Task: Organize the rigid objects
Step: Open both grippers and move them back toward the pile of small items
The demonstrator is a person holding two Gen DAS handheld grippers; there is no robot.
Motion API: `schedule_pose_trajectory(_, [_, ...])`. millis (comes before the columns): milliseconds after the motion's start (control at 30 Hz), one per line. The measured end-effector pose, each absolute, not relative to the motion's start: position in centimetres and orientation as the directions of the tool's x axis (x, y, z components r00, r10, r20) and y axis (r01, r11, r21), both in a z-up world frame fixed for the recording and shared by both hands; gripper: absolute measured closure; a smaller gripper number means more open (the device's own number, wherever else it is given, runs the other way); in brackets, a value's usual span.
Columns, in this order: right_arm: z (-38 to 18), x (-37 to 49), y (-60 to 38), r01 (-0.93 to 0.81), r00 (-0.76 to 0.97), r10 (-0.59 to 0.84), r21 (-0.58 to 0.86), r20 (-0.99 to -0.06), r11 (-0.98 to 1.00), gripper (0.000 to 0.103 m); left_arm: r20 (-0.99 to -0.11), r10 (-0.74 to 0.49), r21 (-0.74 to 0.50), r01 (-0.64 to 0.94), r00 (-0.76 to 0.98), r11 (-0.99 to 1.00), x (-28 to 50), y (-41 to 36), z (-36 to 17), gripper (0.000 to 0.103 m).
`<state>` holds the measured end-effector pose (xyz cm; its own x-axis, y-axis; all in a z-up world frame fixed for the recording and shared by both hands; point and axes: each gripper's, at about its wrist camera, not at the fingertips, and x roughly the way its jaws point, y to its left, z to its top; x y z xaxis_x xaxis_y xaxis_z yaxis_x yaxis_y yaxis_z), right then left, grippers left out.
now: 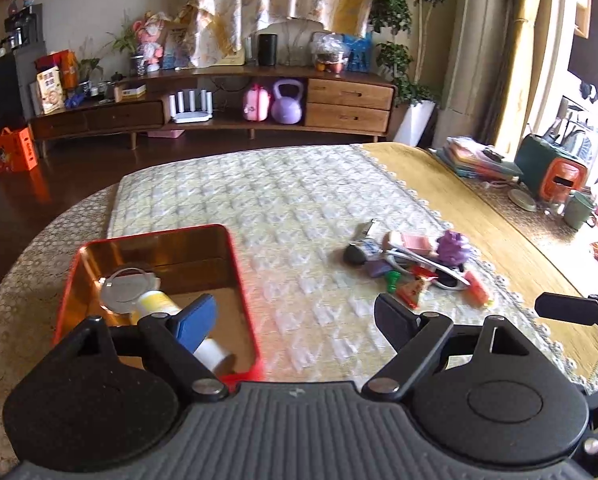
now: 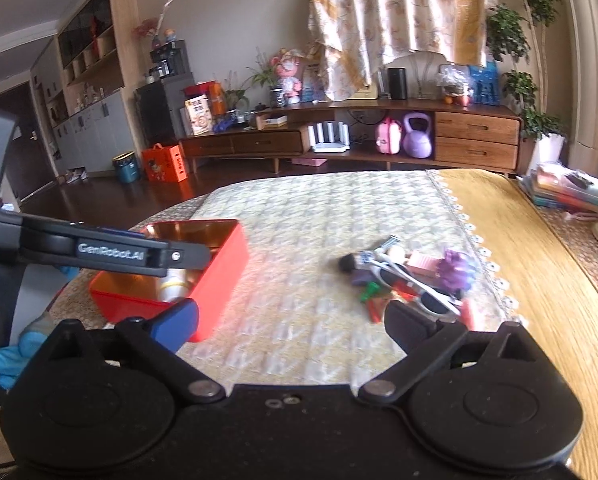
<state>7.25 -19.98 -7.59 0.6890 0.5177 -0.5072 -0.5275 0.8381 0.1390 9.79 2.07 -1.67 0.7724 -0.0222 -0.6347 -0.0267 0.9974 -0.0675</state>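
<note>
A red tin box (image 1: 243,280) with a gold inside sits on the quilted mat at the left; a white and yellow tube (image 1: 159,304) and a round clear lid (image 1: 127,286) lie in it. To the right lies a pile of small items (image 1: 419,260): a purple toy (image 1: 453,246), a pink box, white sunglasses (image 2: 411,280), a green piece and red bits. My left gripper (image 1: 295,320) is open and empty, its blue pad over the box's near corner. My right gripper (image 2: 291,322) is open and empty between box (image 2: 223,272) and pile.
The left gripper's finger (image 2: 187,258) reaches over the box, held by a blue-gloved hand (image 2: 3,360). On the yellow cloth at the right are books (image 1: 475,160), a green and orange appliance (image 1: 551,172) and a green mug (image 1: 579,210). A wooden cabinet (image 1: 347,104) stands beyond the table.
</note>
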Motion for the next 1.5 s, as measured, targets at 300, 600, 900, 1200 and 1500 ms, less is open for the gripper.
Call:
schedule_pose_trajectory(300, [-9.1,8.3,-24.4,-0.457,0.721,0.457,0.138,-0.521,0.879,0.003,-0.605,-0.104,-0.124,0.036,0.789,0.992,10.5,-1.2,-2.2,0.0])
schedule_pose_trajectory(600, [-10.1,10.5,-27.0,-0.419,0.749,0.396,0.083,-0.532,0.904,0.003,-0.619,-0.162,-0.154,0.084,0.769,0.985,13.1,-3.3,-3.7,0.0])
schedule_pose_trajectory(900, [-12.5,13.9,-28.9,-0.382,0.742,0.34,0.052,-0.578,0.923,0.006,-0.642,-0.18,-0.169,0.091,0.745,0.981,16.0,-5.0,-5.9,0.0])
schedule_pose_trajectory(1200, [-14.2,16.5,-29.0,-0.385,0.716,0.332,0.049,-0.615,0.922,0.01,-0.658,-0.125,-0.088,0.089,0.742,0.992,18.3,-7.1,-7.7,0.0])
schedule_pose_trajectory(1500, [-15.7,18.7,-28.9,-0.428,0.68,0.366,0.062,-0.635,0.902,0.029,-0.666,-0.172,-0.082,0.158,0.726,0.984,20.1,-8.3,-9.7,0.0])
